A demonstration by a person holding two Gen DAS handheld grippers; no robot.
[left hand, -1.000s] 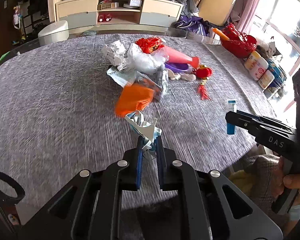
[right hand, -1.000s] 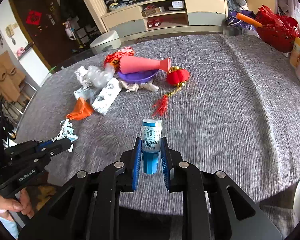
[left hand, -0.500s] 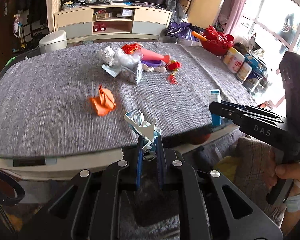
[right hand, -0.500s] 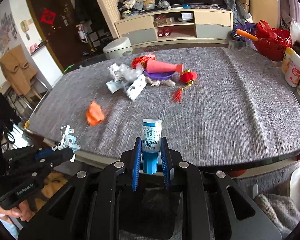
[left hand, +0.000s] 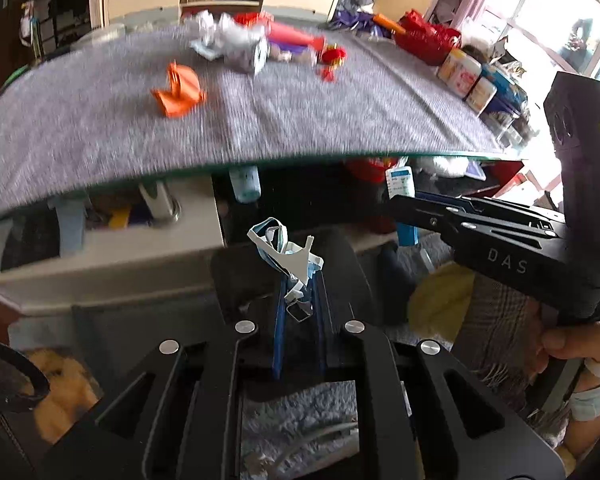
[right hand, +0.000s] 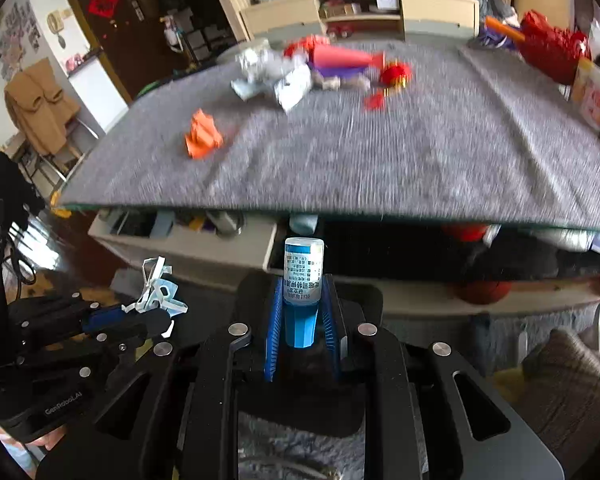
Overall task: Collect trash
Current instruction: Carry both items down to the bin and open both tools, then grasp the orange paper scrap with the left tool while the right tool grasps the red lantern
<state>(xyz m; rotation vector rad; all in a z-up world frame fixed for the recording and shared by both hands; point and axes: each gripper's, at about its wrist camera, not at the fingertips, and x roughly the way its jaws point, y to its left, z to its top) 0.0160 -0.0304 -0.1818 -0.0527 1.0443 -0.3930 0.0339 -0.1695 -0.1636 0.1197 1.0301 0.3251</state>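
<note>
Left gripper (left hand: 298,300) clamps a crumpled paper scrap (left hand: 286,250) between its fingers; right gripper (right hand: 302,312) pinches a blue tube (right hand: 303,280), both off the worktop (right hand: 380,160).

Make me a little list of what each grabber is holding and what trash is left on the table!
left gripper: shut on crumpled white-and-blue wrapper
right gripper: shut on small blue bottle
both grippers: off the table's near edge
table: grey cloth on top
trash on table: orange scrap, pile of wrappers
</note>
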